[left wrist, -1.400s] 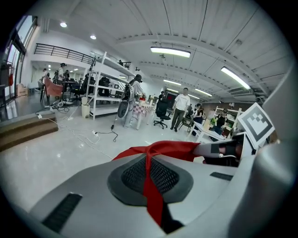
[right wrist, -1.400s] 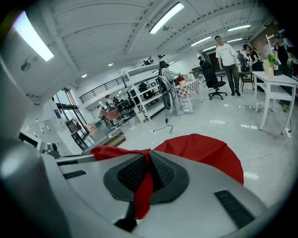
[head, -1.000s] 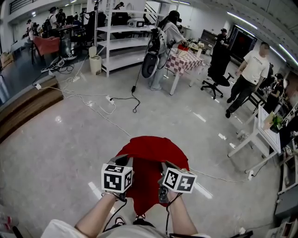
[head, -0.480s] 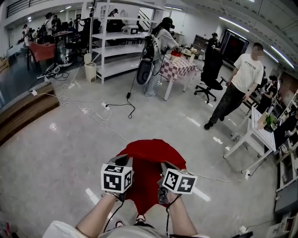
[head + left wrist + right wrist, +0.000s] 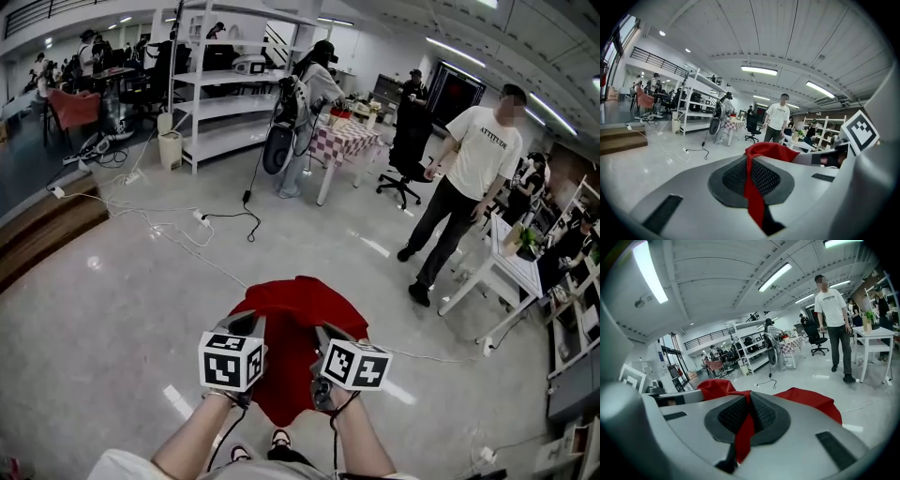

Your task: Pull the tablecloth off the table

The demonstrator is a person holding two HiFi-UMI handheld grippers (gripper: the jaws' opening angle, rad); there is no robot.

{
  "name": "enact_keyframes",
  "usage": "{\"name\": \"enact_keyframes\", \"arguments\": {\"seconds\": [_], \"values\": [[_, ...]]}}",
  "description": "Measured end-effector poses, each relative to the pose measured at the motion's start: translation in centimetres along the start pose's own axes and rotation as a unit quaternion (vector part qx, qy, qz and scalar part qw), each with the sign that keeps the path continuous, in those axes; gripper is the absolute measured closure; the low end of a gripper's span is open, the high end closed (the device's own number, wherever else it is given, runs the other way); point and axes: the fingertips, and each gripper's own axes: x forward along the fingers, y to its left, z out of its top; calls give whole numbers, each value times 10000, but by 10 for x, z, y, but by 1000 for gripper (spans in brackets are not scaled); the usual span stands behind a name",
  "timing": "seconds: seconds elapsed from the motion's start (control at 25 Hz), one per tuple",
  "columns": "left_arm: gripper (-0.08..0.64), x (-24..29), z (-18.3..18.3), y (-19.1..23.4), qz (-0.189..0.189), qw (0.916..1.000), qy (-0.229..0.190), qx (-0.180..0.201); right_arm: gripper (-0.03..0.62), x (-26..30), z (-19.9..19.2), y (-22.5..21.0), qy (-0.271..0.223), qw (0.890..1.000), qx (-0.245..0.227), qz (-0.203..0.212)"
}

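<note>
Head view, from the left: the left gripper [image 5: 249,326] is clamped tight on the near edge of the red tablecloth [image 5: 298,307]. The left gripper view shows a pinched strip of red running straight through its pressed-together pads. Just to the right of it, the right gripper [image 5: 322,334] is closed the same way on the same edge, with a fold of red caught between its pads in the right gripper view. The two sit side by side with only a narrow gap between them.

The tablecloth lies just beyond the two grippers, above the pale floor [image 5: 131,281]. Its far part spreads in a broad rounded shape, as if draped over something. Whatever desk is underneath is covered, so I cannot make it out. A narrower tail hangs down between the grippers towards the person's feet.

I'd judge the pull begun but not finished: the near edge is gathered and lifted, while the far spread has yet to be drawn clear.

The cloth's long axis runs near to far, with the wide rounded end pointing away from the person and the narrow end nearest.
</note>
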Motion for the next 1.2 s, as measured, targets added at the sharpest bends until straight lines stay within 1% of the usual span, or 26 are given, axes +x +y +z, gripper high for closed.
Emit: {"name": "enact_keyframes", "arguments": {"seconds": [0.2, 0.4, 0.76, 0.88, 1.04, 1.2], "values": [[543, -12, 8, -16, -212, 9996, -193, 47, 566, -21, 6, 1, -243, 9997, 59, -60], [543, -17, 16, -35, -316, 9989, -326, 106, 566, -38, 12, -7, -365, 9993, 71, -52], [543, -28, 20, -56, -274, 9984, -498, 69, 566, -65, 10, -5, -436, 9990, -116, 71], [542, -36, 11, -73, -299, 9983, -488, 113, 566, -80, 2, -7, -439, 9989, -89, 116], [543, -51, -11, -95, -271, 9987, -422, 102, 566, -102, -16, -11, -376, 9990, -67, 217], [543, -69, -38, -102, -121, 9994, -318, 38, 566, -115, -39, -2, -287, 9986, -80, 435]]}}
